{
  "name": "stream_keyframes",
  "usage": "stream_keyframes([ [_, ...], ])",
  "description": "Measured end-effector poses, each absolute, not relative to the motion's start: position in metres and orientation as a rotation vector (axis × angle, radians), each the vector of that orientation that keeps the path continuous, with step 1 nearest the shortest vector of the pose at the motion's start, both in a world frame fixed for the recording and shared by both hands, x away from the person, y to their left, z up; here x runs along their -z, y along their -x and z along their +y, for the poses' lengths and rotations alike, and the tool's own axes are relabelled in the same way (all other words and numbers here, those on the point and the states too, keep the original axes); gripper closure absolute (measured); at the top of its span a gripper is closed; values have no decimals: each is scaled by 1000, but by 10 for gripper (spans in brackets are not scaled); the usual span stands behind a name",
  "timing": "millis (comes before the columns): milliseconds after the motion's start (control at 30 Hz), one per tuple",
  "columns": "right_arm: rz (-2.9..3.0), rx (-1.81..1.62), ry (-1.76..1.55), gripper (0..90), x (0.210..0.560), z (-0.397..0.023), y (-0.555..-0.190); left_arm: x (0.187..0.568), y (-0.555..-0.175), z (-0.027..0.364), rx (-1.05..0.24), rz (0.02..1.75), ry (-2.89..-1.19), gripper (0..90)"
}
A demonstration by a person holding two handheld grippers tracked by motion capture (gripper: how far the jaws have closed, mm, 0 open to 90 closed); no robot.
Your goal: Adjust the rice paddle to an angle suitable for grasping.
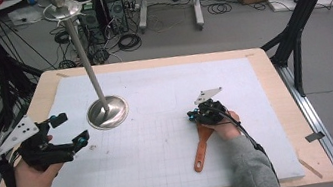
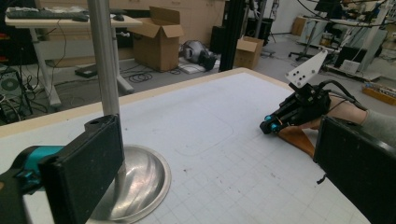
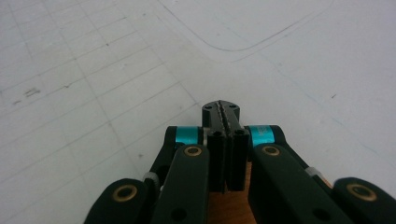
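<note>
Both tongs sit low over the white mat (image 1: 165,98) that covers the table (image 1: 277,101). Left tongs (image 1: 70,130), in the left hand (image 1: 28,178) near the mat's left edge, are released, jaws spread wide with nothing between them; in the left gripper view the two black pads (image 2: 88,168) frame a steel stand. Its round base (image 1: 107,112) rests on the mat left of centre, and its pole (image 1: 84,61) rises toward the far edge to a small dish (image 1: 61,10) at the top. Right tongs (image 1: 192,116), in the right hand (image 1: 225,124) toward the mat's right side, are clenched: the right gripper view shows the pads (image 3: 217,154) pressed together with only a thin seam between them. A wooden spatula (image 1: 200,146) lies on the mat under those tongs, its handle running toward the near edge; brown wood (image 3: 229,207) shows just below the closed jaws. Whether the jaws pinch the spatula or merely rest over it, I cannot tell. The two tongs are well apart. Beyond the table, boxes (image 2: 159,42) and cables (image 1: 128,41) lie on the floor.
</note>
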State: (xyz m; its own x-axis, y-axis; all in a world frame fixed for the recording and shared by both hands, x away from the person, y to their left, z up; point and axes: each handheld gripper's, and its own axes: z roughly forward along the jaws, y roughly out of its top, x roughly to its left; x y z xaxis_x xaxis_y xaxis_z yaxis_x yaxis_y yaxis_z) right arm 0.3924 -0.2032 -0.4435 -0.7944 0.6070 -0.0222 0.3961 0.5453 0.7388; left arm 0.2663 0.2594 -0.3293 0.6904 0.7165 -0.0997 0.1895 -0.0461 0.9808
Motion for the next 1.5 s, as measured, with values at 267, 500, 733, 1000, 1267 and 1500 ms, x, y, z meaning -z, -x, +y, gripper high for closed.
stream_keyframes([
  [267, 2506, -1074, -833, 896, 443, -205, -393, 331, -267, 259, -499, 763, -1601, 24],
  [500, 2520, -1034, -849, 896, 441, -209, -389, 329, -272, 253, -516, 753, -1624, 24],
  [733, 2543, -1000, -881, 896, 437, -218, -383, 330, -280, 243, -493, 730, -1638, 23],
  [1000, 2530, -1051, -923, 896, 440, -235, -376, 331, -289, 232, -467, 711, -1648, 24],
  [1267, 2528, -1034, -947, 896, 439, -245, -369, 331, -297, 223, -448, 691, -1655, 24],
  [1500, 2526, -1038, -978, 896, 438, -254, -363, 332, -303, 215, -427, 674, -1667, 24],
])
